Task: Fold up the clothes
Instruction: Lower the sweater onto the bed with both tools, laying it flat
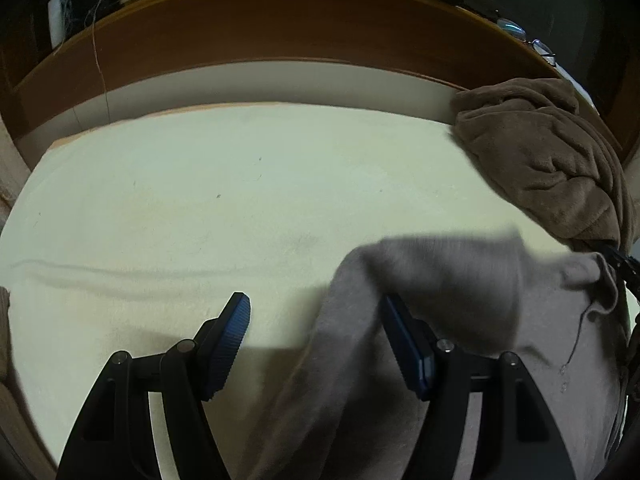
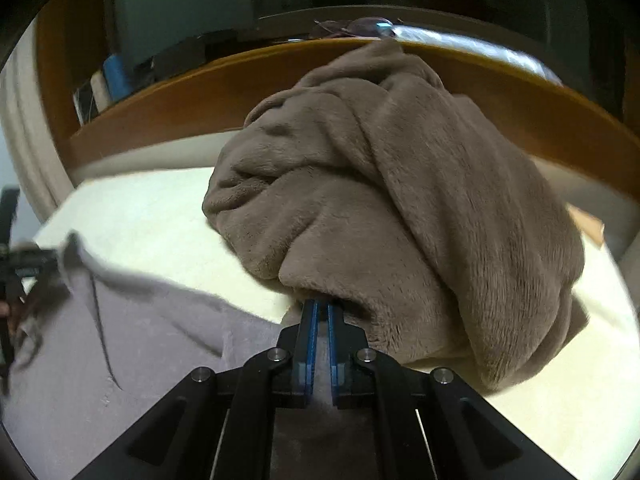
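My left gripper (image 1: 316,344) hangs w/ jaws wide, nothing pinched; a blurred fold of the soft grey knit garment (image 1: 432,280) drapes over its right finger. Right gripper (image 2: 320,344) is clamped tight on that grey garment's (image 2: 120,340) fabric, tips tucked under the fluffy brown fleece bundle (image 2: 400,208). Grey piece lies on the cream-covered bed (image 1: 200,200), near edge; brown bundle sits at the far right corner, against the wooden headboard (image 1: 240,28).
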`<state>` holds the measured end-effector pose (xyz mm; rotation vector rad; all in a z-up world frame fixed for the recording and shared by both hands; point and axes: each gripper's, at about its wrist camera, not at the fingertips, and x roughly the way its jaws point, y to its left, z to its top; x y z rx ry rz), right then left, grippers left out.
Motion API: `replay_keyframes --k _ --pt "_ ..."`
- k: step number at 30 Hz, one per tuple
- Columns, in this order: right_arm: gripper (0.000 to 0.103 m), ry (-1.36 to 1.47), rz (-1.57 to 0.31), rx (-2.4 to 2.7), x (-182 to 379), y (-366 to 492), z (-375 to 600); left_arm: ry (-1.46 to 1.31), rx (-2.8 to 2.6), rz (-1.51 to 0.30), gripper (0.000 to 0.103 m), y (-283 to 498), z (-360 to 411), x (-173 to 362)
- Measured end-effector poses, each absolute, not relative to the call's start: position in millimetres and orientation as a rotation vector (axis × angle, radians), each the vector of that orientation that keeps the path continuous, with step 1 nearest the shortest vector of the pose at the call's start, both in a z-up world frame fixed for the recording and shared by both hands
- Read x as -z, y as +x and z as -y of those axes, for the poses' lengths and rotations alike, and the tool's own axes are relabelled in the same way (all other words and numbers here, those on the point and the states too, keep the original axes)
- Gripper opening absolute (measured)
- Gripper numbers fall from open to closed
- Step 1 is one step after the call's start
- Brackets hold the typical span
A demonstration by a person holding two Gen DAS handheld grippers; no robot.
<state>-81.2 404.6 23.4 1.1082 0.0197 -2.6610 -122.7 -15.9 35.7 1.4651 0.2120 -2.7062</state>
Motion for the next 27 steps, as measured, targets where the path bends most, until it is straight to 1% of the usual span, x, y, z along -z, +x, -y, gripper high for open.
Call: replay_keyframes --k 4,8,11,13,14,16,18,20,24,27 --pt "0.005 1.032 -0.030 2.667 -35 -64 -403 1.467 2.733 -0.172 0.072 -111 7 -40" --pt "0.005 0.950 -0.120 2.616 -54 -35 -391 1.462 2.787 -0.098 0.072 -102 -8 -46" --pt "0.005 1.081 -0.214 2.493 -46 -32 -375 1.476 2.814 -0.061 0.072 -95 -17 -45" --pt "0.005 1.174 -0.298 2.466 -30 -37 -366 1.485 2.821 -0.046 0.072 -93 -20 -43" --pt "0.005 1.203 -0.308 2.474 -22 -42 -364 1.490 2.818 -0.043 0.072 -94 -21 -41" --pt "0.005 1.244 -0.291 2.508 -9 -56 -363 1.498 2.806 -0.045 0.072 -95 -21 -37" --pt "0.005 1.258 -0.175 2.537 -3 -70 -371 1.501 2.790 -0.061 0.072 -96 -18 -34" --pt "0.005 1.262 -0.126 2.543 -3 -77 -373 1.491 2.775 -0.087 0.072 -96 -12 -32" --pt "0.005 1.256 -0.152 2.547 -5 -75 -371 1.475 2.752 -0.146 0.072 -86 4 -33" --pt "0.005 1.214 -0.138 2.572 -17 -59 -372 1.461 2.770 -0.145 0.072 -71 7 -39"
